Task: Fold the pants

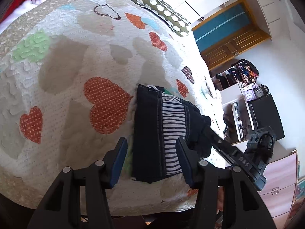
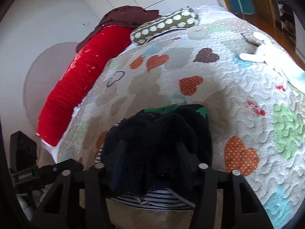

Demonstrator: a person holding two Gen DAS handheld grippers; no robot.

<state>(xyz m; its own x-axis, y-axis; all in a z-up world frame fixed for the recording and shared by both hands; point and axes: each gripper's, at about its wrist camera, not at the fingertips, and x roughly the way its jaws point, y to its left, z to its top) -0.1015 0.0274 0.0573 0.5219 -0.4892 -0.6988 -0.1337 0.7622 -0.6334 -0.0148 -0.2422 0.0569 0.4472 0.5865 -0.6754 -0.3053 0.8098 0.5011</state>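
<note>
The pants (image 1: 150, 133) are dark navy with a striped lining, folded into a small packet near the front edge of the heart-patterned quilt (image 1: 76, 61). My left gripper (image 1: 152, 159) is open and straddles the packet's near end. Its left pad stands apart from the cloth and its right finger (image 1: 184, 156) sits over the striped part. In the right wrist view my right gripper (image 2: 152, 152) is shut on a bunched, fuzzy dark part of the pants (image 2: 152, 126). Its black frame (image 1: 238, 158) reaches into the packet's right side.
An olive pillow with white dots (image 1: 164, 11) lies at the far side of the bed. A red bolster (image 2: 76, 87) runs along the wall side. A white soft toy (image 2: 257, 51) sits near the quilt's far right edge. Shelves and a cabinet (image 1: 247, 99) stand beyond the bed.
</note>
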